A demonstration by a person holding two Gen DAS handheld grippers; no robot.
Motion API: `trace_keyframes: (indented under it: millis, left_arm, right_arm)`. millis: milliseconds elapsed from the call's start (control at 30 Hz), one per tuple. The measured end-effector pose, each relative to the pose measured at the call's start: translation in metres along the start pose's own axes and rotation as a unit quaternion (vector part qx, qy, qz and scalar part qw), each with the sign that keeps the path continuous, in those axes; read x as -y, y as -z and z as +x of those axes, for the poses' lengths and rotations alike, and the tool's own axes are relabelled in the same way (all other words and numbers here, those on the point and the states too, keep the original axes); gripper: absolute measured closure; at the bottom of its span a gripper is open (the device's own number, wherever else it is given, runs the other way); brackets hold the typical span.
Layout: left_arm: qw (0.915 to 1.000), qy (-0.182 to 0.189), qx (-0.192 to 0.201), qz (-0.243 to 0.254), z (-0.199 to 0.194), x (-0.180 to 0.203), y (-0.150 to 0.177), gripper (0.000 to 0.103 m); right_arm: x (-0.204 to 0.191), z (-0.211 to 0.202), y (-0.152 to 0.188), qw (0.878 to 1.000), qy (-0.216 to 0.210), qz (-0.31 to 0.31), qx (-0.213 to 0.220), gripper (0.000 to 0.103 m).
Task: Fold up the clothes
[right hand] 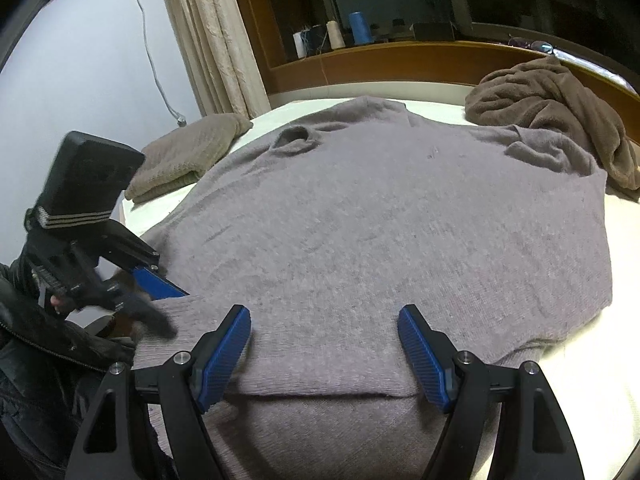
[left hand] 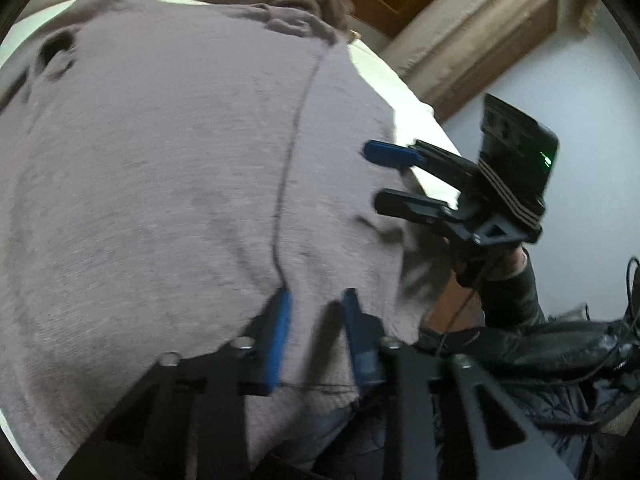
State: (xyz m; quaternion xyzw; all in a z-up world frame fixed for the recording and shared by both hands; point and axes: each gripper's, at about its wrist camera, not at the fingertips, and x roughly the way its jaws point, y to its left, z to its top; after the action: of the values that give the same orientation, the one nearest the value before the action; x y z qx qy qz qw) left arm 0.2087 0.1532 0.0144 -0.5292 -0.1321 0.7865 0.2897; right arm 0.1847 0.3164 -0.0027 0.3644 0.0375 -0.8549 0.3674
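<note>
Across most of the white bed a grey knit sweater is lying spread flat, its neck hole pointing toward the far edge and its hem hanging over the near edge. A fold line is running across the fabric just behind the right gripper, whose blue-padded fingers are standing wide apart over the hem, gripping nothing.

In the left wrist view the left gripper is hovering close over the sweater near a long seam — its blue pads are parted with a narrower gap, and no cloth is showing between them. The right wrist view is catching that same gripper at the sweater's near left corner, one blue finger lying against the cloth, though motion blur is hiding whether it is touching.

Beyond the sweater, a crumpled brown towel is sitting at the bed's far right corner, overlapping the sweater's shoulder, and a folded beige cloth is resting at the far left corner. Behind the bed a wooden ledge is carrying spools of thread — a cream curtain is hanging at its left.
</note>
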Motion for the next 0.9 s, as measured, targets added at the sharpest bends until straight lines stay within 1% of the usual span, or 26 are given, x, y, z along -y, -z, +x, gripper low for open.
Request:
trace_keyframes:
  millis: [67,133,267,333,400,533,667,700,800,900]
  left_arm:
    - [1.0,-0.007,0.001,0.003,0.0,0.0,0.002,0.089]
    - [0.9998,-0.014,0.003,0.014,-0.001,0.004,0.003,0.098]
    - [0.9987,-0.031,0.018,0.036,-0.008,0.014,0.004,0.098]
    - [0.9976,-0.04,0.035,0.044,-0.015,0.017,0.001,0.098]
    - [0.9956,-0.05,0.06,0.052,-0.025,0.02,-0.006,0.099]
    - [0.9884,-0.067,0.118,0.067,-0.05,0.021,-0.028,0.099]
    - [0.977,-0.098,0.173,0.077,-0.064,0.009,-0.057,0.099]
    - [0.9741,-0.106,0.185,0.076,-0.073,0.004,-0.067,0.099]
    - [0.9676,-0.125,0.208,0.07,-0.099,-0.01,-0.094,0.099]
    - [0.9641,-0.141,0.215,0.065,-0.108,-0.025,-0.11,0.099]
  right_arm:
    - [0.001,-0.006,0.004,1.0,-0.001,0.003,0.005,0.025]
    - [0.002,-0.01,0.005,1.0,-0.001,0.008,0.013,0.025]
    - [0.004,-0.019,0.008,0.999,0.01,0.015,0.032,0.025]
    - [0.005,-0.024,0.009,0.999,0.022,0.015,0.045,0.025]
    - [0.007,-0.032,0.011,0.997,0.04,0.019,0.058,0.025]
    - [0.018,-0.049,0.012,0.994,0.062,0.042,0.084,0.025]
    - [0.034,-0.071,0.015,0.988,0.083,0.076,0.109,0.025]
    - [0.038,-0.076,0.017,0.986,0.089,0.086,0.114,0.025]
    - [0.05,-0.087,0.022,0.981,0.107,0.108,0.118,0.025]
    - [0.059,-0.093,0.023,0.978,0.122,0.122,0.116,0.025]
